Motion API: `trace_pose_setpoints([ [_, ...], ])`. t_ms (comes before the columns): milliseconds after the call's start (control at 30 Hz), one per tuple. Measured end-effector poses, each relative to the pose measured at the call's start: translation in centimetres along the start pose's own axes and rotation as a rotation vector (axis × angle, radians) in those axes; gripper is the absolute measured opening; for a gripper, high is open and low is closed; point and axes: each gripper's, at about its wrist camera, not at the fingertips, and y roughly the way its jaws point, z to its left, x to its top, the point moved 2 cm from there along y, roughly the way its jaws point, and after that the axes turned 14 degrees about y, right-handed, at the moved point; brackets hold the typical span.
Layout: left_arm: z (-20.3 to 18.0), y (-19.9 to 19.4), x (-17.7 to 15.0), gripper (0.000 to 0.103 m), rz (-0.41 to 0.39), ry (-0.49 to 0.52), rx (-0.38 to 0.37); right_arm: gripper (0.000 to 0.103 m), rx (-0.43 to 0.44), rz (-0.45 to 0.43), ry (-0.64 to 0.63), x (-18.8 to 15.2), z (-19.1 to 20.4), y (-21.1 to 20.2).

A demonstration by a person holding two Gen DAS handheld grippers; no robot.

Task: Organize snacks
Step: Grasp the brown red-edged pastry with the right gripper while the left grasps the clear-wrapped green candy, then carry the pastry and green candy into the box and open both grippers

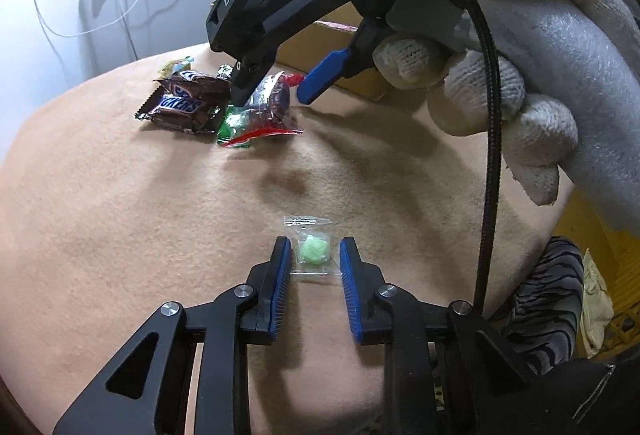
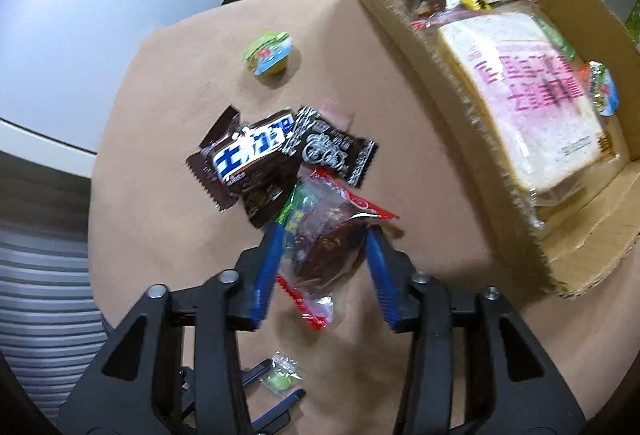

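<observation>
Tan cloth point(image 1: 120, 235) fills the left wrist view, where the left gripper point(image 1: 312, 259) stands wide around a small green candy point(image 1: 314, 251), jaws not yet touching it. From the right wrist, the right gripper point(image 2: 324, 239) straddles a red-edged clear packet point(image 2: 324, 235) beside the Snickers bar point(image 2: 248, 155), gap still showing; both look mid-pickup, next closing and carrying to the cardboard box point(image 2: 440, 75).

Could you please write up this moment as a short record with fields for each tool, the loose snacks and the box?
left tool: open, fingers either side of the green candy in a clear wrapper, on the tan cloth
right tool: open, straddling a clear red-edged packet at the pile
loose snacks: Snickers bar, black sachet, small jelly cup
cardboard box: holds wrapped sliced bread and a few small packets
contact: cannot tell whether either tool touches its snack
</observation>
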Motion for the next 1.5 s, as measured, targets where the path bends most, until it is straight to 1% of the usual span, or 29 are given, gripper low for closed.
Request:
trace_pose_setpoints([
  [100,-0.2,-0.1,-0.2,0.023,-0.006,0.008,0.007,0.039,0.001,-0.014,-0.027,-0.3,0.4,-0.1],
  [233,0.8,-0.2,-0.4,0.023,-0.012,-0.020,-0.012,0.037,0.016,-0.030,-0.029,-0.7,0.3,-0.4],
  [633,2.4,-1.3,-1.0,0.023,-0.018,-0.065,-0.017,0.036,0.050,-0.069,-0.066,-1.8,-0.7,-2.7],
  [867,3.0,-2.2,-0.8,0.023,-0.034,-0.096,-0.011,0.036,0.087,-0.102,-0.064,-2.3,-1.8,-5.1],
  [1000,3.6,-3.0,-0.6,0.023,-0.049,-0.108,-0.004,0.036,0.102,-0.135,-0.060,-2.3,-2.5,-7.1],
  [1167,4.5,-3.9,0.4,0.023,-0.073,-0.116,0.012,0.036,0.110,-0.166,-0.050,-2.0,-3.4,-9.2],
  [1200,4.8,-3.6,0.6,0.023,-0.079,-0.118,0.017,0.036,0.110,-0.173,-0.051,-1.9,-3.6,-9.6],
  [1267,5.6,-3.8,1.6,0.023,-0.092,-0.119,0.030,0.036,0.107,-0.192,-0.051,-1.7,-4.0,-10.4],
  [1500,7.2,-3.8,4.8,0.023,-0.125,-0.117,0.041,0.036,0.105,-0.233,-0.018,-0.3,-6.4,-12.6],
])
